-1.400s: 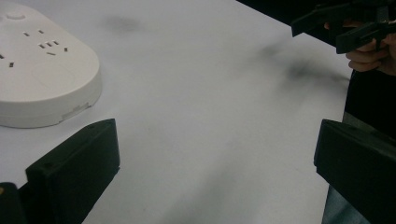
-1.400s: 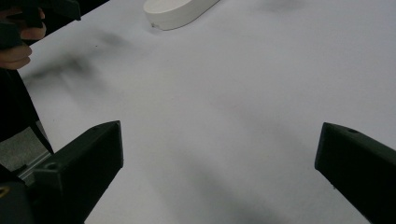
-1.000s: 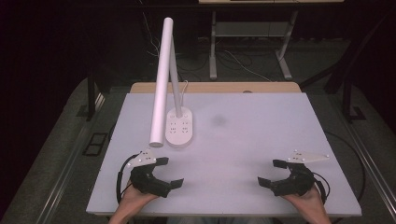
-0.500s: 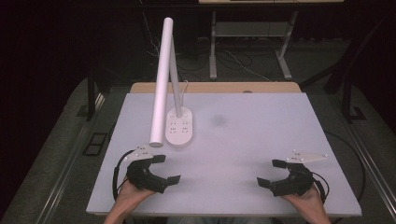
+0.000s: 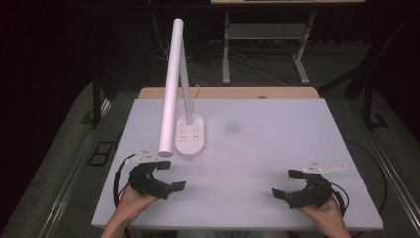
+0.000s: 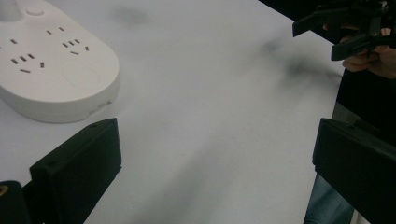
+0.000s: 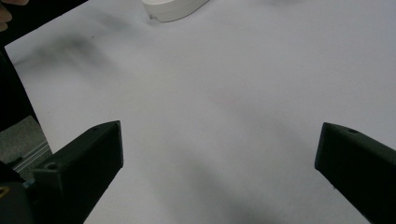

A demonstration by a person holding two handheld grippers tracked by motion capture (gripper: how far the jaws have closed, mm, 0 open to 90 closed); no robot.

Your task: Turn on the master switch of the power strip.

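Observation:
A white desk lamp stands at the table's back left: an oval base (image 5: 190, 135) with socket slots and a long white tube head (image 5: 171, 89) slanting down toward me. My left gripper (image 5: 172, 175) rests on the table just in front of the tube's lower end, open and holding nothing. Its own view shows the lamp base (image 6: 56, 70) ahead on the left, between wide-apart jaws (image 6: 217, 149). My right gripper (image 5: 286, 183) lies near the front right, also open and holding nothing. The base edge (image 7: 175, 9) shows far ahead of its jaws (image 7: 219, 154).
The white table top (image 5: 257, 148) stretches between the two grippers, with a faint grey smudge (image 5: 231, 128) right of the lamp base. A wooden strip (image 5: 228, 93) borders the far edge. Dark floor, cables and a desk frame (image 5: 267, 34) lie beyond.
My left gripper has crept slightly forward toward the lamp's tube end. The right gripper has barely shifted. Both stay open.

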